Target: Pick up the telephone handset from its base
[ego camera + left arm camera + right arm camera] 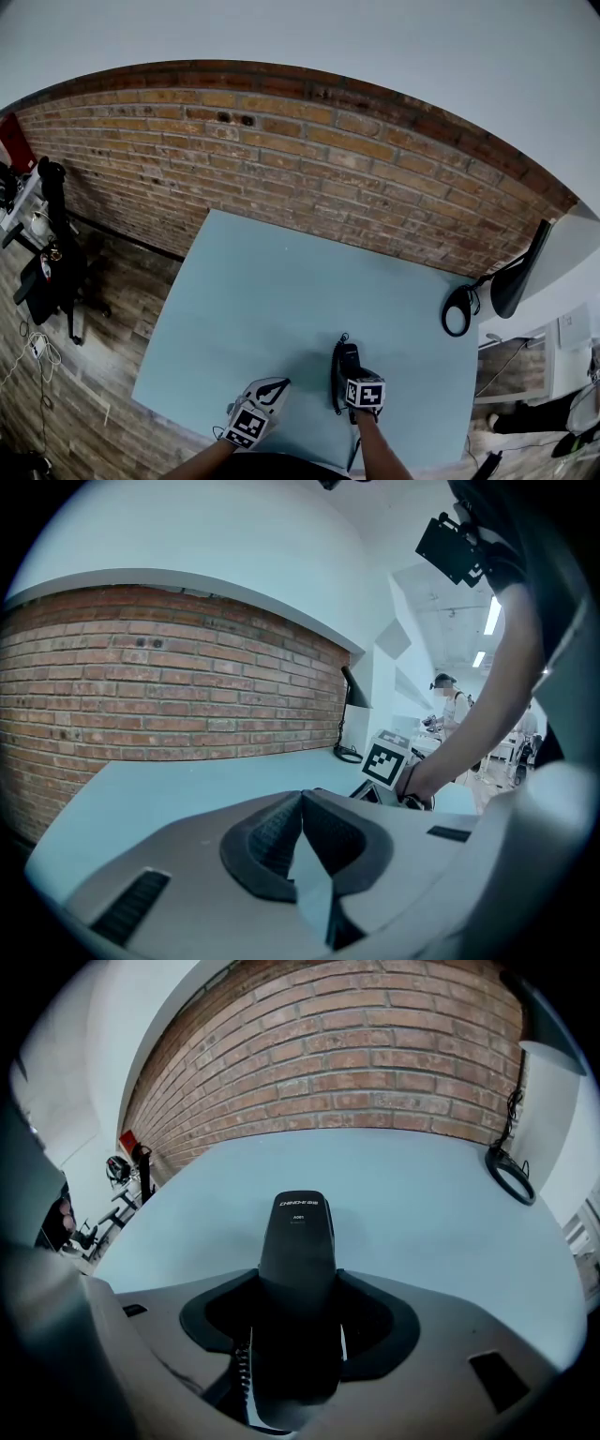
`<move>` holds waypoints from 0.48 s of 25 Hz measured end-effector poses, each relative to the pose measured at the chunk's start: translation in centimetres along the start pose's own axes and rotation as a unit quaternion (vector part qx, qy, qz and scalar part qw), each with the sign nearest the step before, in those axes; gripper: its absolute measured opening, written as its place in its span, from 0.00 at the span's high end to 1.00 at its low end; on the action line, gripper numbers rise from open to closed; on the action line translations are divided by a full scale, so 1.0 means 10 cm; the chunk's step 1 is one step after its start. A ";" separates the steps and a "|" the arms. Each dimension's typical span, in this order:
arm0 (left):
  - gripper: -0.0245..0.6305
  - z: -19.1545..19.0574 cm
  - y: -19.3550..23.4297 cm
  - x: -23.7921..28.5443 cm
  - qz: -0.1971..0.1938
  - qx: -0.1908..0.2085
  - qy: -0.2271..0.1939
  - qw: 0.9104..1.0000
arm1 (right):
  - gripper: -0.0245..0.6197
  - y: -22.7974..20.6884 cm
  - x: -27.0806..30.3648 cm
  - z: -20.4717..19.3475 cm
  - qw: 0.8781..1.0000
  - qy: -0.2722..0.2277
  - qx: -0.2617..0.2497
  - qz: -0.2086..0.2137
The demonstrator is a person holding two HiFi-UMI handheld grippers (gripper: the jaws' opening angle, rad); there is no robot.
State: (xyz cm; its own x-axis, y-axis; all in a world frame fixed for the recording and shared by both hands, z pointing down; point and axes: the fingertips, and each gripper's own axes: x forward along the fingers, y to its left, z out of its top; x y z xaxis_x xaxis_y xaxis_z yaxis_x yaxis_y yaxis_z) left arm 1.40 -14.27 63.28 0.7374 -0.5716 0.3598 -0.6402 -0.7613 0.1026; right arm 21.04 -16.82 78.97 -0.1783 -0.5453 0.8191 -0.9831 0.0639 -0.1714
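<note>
- The right gripper [297, 1279] straddles the black handset [297, 1232] with its jaws wide. Thin pale slivers show on both sides, so it looks not yet clamped.
- The left gripper [302, 799] hovers beside it, jaw tips together and empty.
- The handset lies near the front edge of the blue table [281, 300], apparently on its base, which is hidden underneath.
- Closing off-centre could pinch the coiled cord [242, 1372] or let the smooth plastic slip.
- The unheld base might drag along on a lift.
- No containers are visible; only the base's cradle seems to hold anything, namely the handset.
</note>
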 end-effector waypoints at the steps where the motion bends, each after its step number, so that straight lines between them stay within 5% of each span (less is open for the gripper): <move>1: 0.92 0.00 0.00 0.00 0.000 -0.001 0.000 1.000 | 0.55 0.00 0.00 0.00 1.000 -0.001 0.004 0.002; 12: 0.92 0.00 0.00 0.01 0.000 -0.001 0.003 1.000 | 0.55 0.07 0.02 0.06 0.998 0.002 -0.068 -0.010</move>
State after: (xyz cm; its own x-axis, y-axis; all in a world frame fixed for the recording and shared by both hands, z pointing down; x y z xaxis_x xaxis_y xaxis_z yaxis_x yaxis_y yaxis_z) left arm 1.50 -14.30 63.34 0.7364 -0.5693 0.3655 -0.6401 -0.7612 0.1041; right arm 20.29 -17.40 78.71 -0.1590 -0.5449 0.8233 -0.9828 0.1664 -0.0797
